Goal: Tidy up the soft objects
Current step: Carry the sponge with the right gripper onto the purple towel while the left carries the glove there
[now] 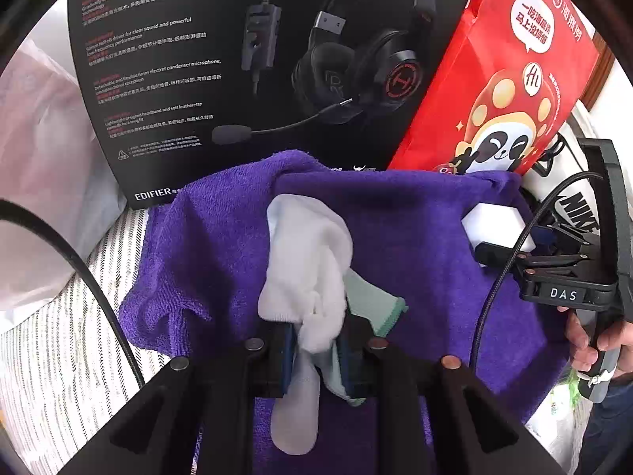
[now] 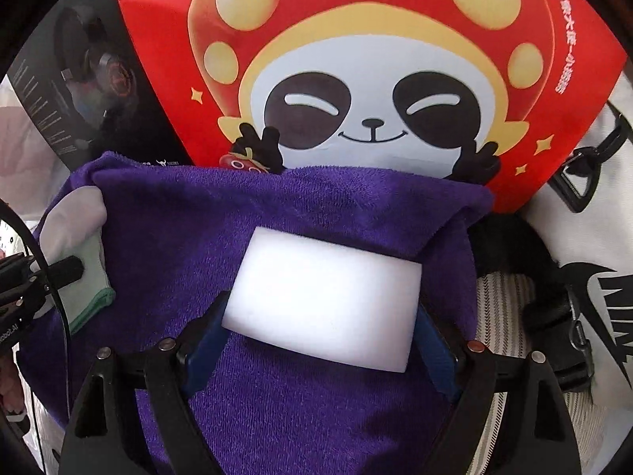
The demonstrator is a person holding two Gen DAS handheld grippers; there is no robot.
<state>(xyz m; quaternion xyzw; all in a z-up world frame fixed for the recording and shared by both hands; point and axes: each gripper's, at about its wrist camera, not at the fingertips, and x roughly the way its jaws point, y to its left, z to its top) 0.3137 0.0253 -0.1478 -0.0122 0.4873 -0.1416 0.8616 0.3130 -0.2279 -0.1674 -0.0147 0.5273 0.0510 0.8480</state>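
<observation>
behind towel [image 1: 415, 213], edifier box [image 1: 221, 59], nike bag [image 1: 581, 213]

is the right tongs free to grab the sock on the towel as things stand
Probably not. The right tongs stand wide around the white sponge, so they look occupied, and the sock is already pinched in the left tongs over the purple towel.

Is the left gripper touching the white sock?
Touching. The left wrist view shows the left gripper with its blue pads closed on the white sock, pinching its fabric.
</observation>
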